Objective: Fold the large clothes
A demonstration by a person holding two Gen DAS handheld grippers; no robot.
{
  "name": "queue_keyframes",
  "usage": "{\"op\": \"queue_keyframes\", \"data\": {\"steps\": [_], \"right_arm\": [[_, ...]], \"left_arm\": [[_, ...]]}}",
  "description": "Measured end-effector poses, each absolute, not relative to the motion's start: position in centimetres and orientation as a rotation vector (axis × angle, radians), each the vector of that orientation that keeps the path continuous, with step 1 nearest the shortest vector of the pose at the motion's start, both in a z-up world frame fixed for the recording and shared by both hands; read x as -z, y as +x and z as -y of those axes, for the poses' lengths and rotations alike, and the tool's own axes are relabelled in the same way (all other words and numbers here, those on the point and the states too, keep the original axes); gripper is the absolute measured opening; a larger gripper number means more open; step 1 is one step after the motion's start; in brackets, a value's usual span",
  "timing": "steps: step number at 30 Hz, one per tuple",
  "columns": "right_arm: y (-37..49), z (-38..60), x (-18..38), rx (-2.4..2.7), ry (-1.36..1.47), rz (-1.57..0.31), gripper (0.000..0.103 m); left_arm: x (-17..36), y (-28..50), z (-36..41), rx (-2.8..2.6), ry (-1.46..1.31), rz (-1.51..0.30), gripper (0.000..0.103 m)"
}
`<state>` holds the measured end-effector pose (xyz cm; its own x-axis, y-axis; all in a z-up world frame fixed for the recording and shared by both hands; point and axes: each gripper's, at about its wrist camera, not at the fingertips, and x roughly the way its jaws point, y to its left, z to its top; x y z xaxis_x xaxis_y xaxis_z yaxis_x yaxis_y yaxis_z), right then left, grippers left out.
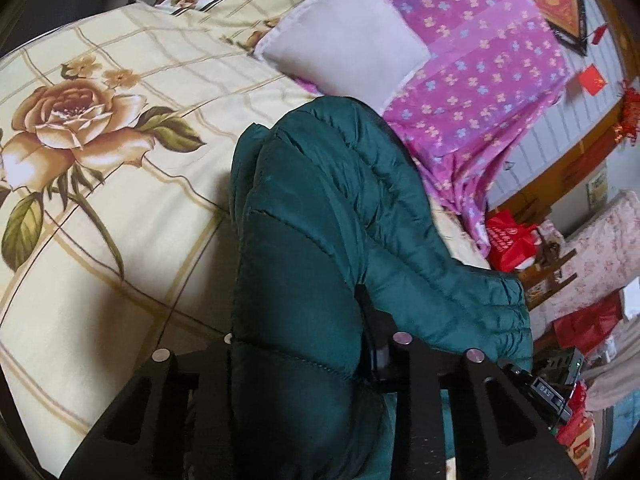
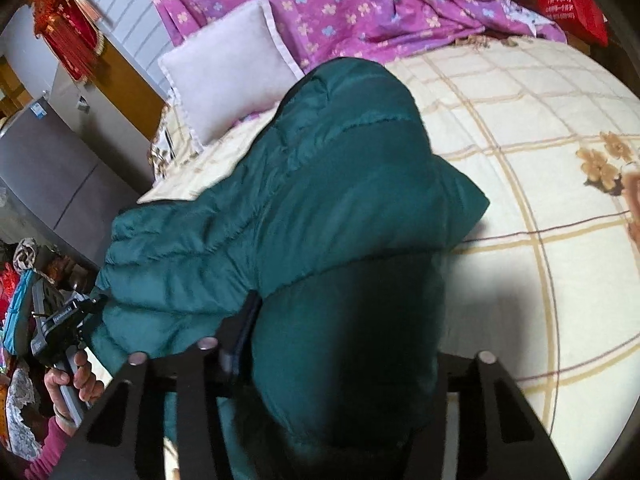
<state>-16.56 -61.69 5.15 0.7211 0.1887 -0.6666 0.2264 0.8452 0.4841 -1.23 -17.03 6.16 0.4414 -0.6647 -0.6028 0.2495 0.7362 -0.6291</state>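
The left tongs [image 1: 308, 356] and the right tongs [image 2: 340, 356] are each clamped on the green padded jacket [image 1: 320, 216], bunched between their jaws. Only from the right wrist is a hand [image 2: 76, 376] seen. The jacket is draped across the bed [image 1: 132, 216], beside a pillow [image 1: 344, 56].

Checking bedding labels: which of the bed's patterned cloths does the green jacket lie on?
The cream rose-print checked sheet, not the purple flowered cloth behind the jacket.
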Motion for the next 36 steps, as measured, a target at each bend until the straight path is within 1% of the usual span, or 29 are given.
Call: {"op": "queue_keyframes", "data": {"steps": [3,9,12,14,16,18,19,20,21,23,28,36], "right_arm": [[-17.7,61.0,-7.1,-0.009,0.567,-0.764,0.044],[-21.4,59.1,-10.4,-0.061,0.545,-0.764,0.043],[-23.5,58.3,-10.8,-0.074,0.554,-0.777,0.043],[-25.2,58.1,-10.0,-0.065,0.569,-0.805,0.043],[-26.2,58.0,-8.9,-0.033,0.572,-0.835,0.049],[-26.7,58.0,-7.3,0.065,0.554,-0.904,0.065],[-26.6,57.9,-6.2,0.135,0.510,-0.953,0.070],[-26.5,57.7,-5.4,0.166,0.480,-0.981,0.080],[-26.6,57.5,-5.0,0.187,0.461,-0.985,0.090],[-26.9,57.3,-5.3,0.213,0.442,-0.968,0.092],[-28.4,56.3,-7.6,0.288,0.355,-0.956,0.093],[-30.6,53.9,-11.2,0.285,0.335,-0.879,0.093]], "left_arm": [[-7.4,-2.5,16.2,0.626,-0.498,-0.948,0.012],[-10.4,-6.5,15.2,0.686,-0.460,-0.919,0.011],[-11.1,-9.0,14.3,0.677,-0.403,-0.929,0.011],[-10.7,-10.1,13.6,0.645,-0.385,-0.954,0.012],[-9.5,-10.9,13.2,0.578,-0.342,-0.992,0.016],[-7.7,-10.7,13.1,0.512,-0.305,-1.052,0.024],[-7.1,-10.6,13.0,0.497,-0.308,-1.075,0.027],[-6.4,-10.4,12.7,0.480,-0.320,-1.090,0.034],[-6.2,-10.5,12.4,0.467,-0.328,-1.083,0.038],[-6.5,-11.0,12.1,0.450,-0.305,-1.056,0.039],[-9.0,-13.3,12.1,0.366,-0.183,-0.969,0.039],[-11.7,-16.8,13.2,0.291,-0.038,-0.853,0.039]]}}
